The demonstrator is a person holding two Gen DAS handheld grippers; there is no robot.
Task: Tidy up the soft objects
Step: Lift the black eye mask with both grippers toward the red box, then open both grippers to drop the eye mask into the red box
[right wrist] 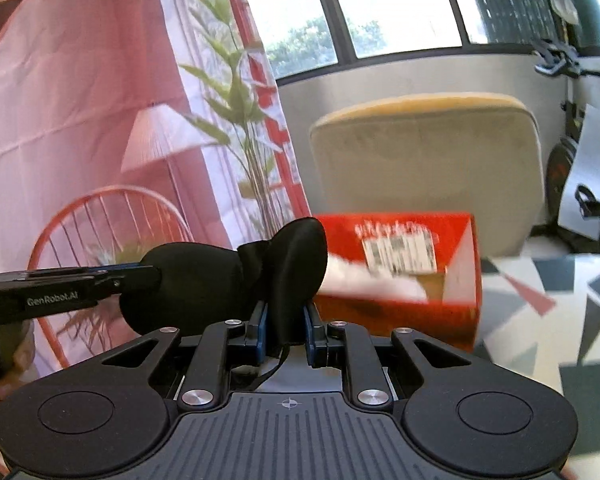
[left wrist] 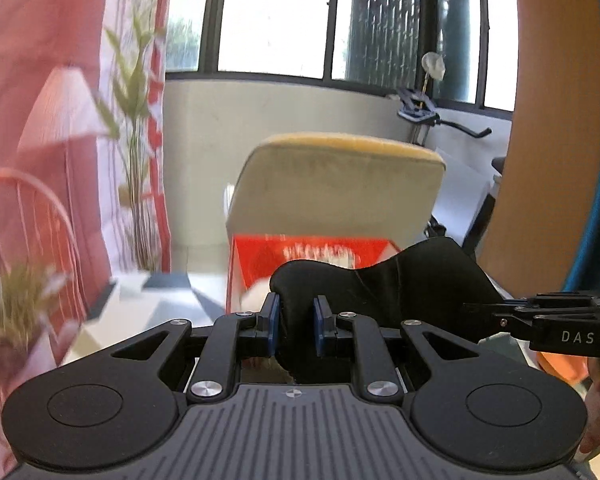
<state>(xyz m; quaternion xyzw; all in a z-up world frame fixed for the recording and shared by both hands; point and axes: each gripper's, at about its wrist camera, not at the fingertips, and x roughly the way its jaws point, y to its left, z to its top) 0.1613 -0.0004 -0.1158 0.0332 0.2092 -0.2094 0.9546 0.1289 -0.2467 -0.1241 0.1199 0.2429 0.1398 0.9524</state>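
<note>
A black padded eye mask point(left wrist: 384, 288) hangs in the air between both grippers. My left gripper point(left wrist: 296, 326) is shut on its left end, blue pads pressing the fabric. My right gripper point(right wrist: 285, 330) is shut on the other end of the eye mask point(right wrist: 296, 256), with a thin strap dangling below. In the left wrist view the right gripper comes in from the right edge at the mask's far end. In the right wrist view the left gripper comes in from the left edge at the mask's rounded part. Behind the mask stands an open red box point(right wrist: 404, 264) with something white inside.
A beige cushioned chair point(left wrist: 340, 192) stands behind the red box point(left wrist: 308, 256). A pink printed backdrop point(right wrist: 100, 100) hangs at the left, windows at the back. An exercise bike point(left wrist: 432, 116) is at the right, and a patterned floor point(right wrist: 560, 308) lies below.
</note>
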